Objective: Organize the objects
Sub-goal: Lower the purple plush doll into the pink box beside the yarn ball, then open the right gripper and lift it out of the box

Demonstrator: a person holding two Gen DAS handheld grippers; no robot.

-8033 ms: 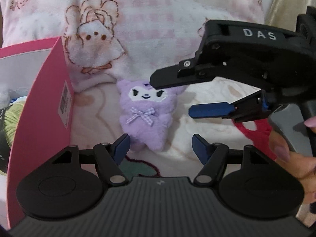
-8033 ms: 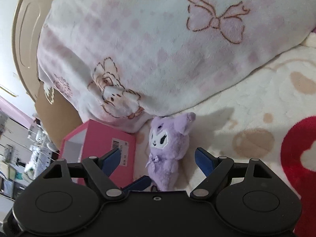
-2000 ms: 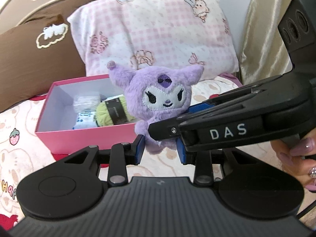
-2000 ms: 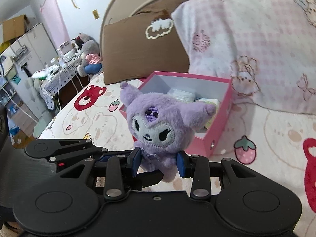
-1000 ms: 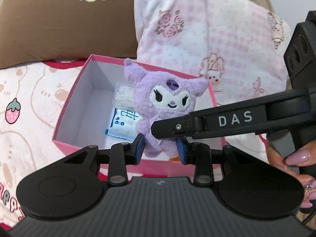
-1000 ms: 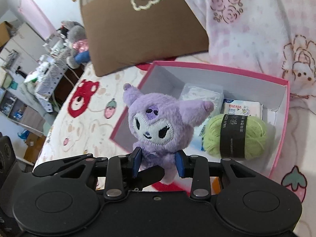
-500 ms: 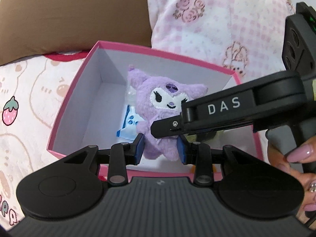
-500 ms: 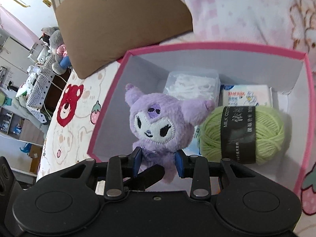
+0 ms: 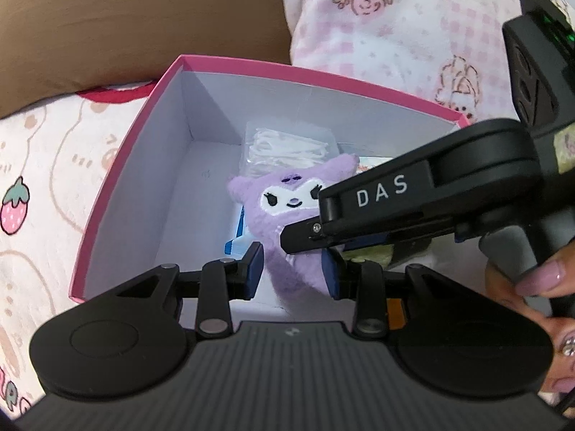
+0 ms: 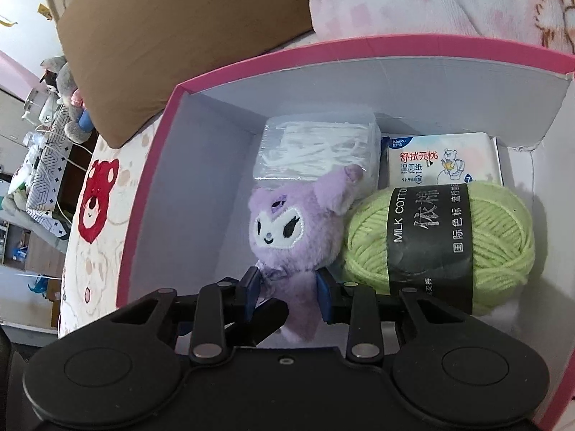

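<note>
A: Your left tool point(image 9: 293, 269) and your right tool point(image 10: 287, 291) are both clamped on the lower body of the purple plush doll point(image 10: 294, 237). Earlier frames show the right tool's blue pads closing a little more on it, with the plush between them. The doll sits down inside the pink box point(image 10: 151, 194), near its middle

B: What could go wrong from here?

A: If you let go with one tool first, I expect the soft body to flop sideways onto the green yarn ball point(image 10: 438, 240) just beside it. Push lower and you may crush the clear pack of white cotton items point(image 10: 316, 151) behind its ear, or drag the wet-wipes pack point(image 10: 438, 160)

B: And which way does it point?

A: Head towards the box's far wall, feet towards you, face up at the cameras; its long axis runs head to feet, tilted a little left
</note>
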